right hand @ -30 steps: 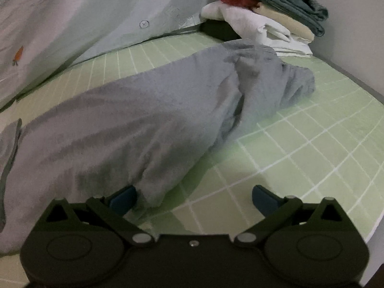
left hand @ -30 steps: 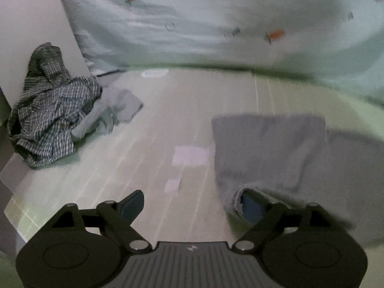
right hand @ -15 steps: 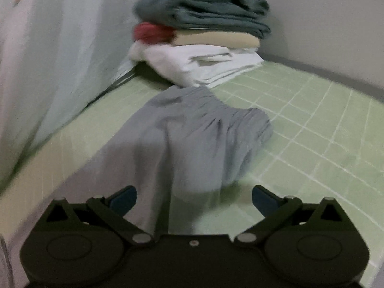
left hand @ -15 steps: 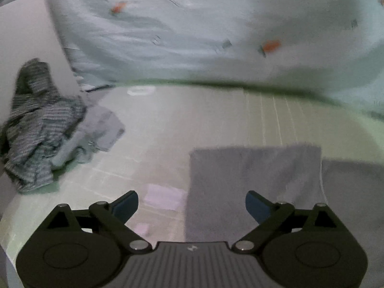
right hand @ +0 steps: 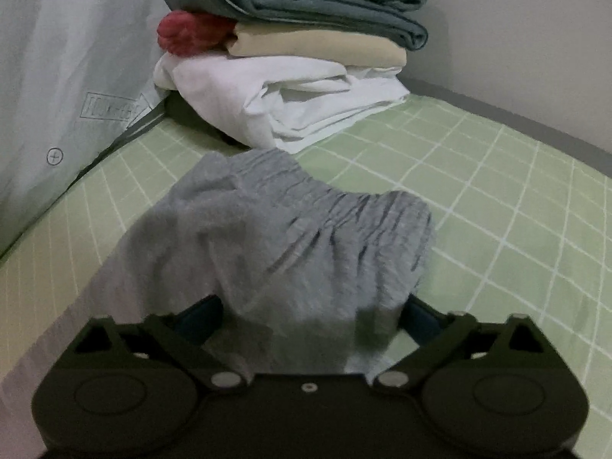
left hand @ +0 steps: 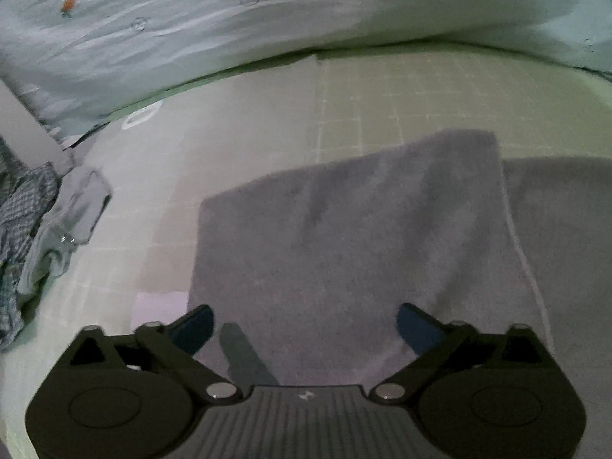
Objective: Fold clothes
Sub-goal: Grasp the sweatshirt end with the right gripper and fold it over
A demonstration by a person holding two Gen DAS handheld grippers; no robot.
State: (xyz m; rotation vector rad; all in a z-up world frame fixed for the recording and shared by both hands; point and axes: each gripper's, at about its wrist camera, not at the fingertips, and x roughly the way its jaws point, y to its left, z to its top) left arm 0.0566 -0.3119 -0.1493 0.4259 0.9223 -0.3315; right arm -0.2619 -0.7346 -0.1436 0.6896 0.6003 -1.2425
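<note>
On the bed (right hand: 497, 199), with its green checked sheet, a single grey pair of sweatpants (left hand: 344, 237) lies stretched out flat, and both tools sit right over it. The garment's long axis seems to run from the left tool (left hand: 304, 323) across to the right tool (right hand: 310, 315): in the left view a squared-off leg end lies directly ahead between the fingers, while in the right view the gathered elastic waistband (right hand: 325, 206) bunches up just ahead of the tool. Each hand is therefore at its own end of the cloth, neither clearly nearer, and I judge the coming fold turns on bringing one end over toward the other along that axis.

The left tool's fingers are spread wide above the fabric and grip nothing. The right tool's fingers are also spread wide; cloth rises between them and hides their tips, yet nothing is pinched.

Counted: one pair of sweatpants being worked; one folded stack (right hand: 298, 49) beyond the waistband, against the wall, of four visible pieces, namely dark teal on top, red and beige beneath, white at the bottom; one unfolded heap at the left, holding a checked shirt (left hand: 19, 222) and a pale grey garment (left hand: 72, 214); one carrot-print duvet (left hand: 229, 26) along the back
</note>
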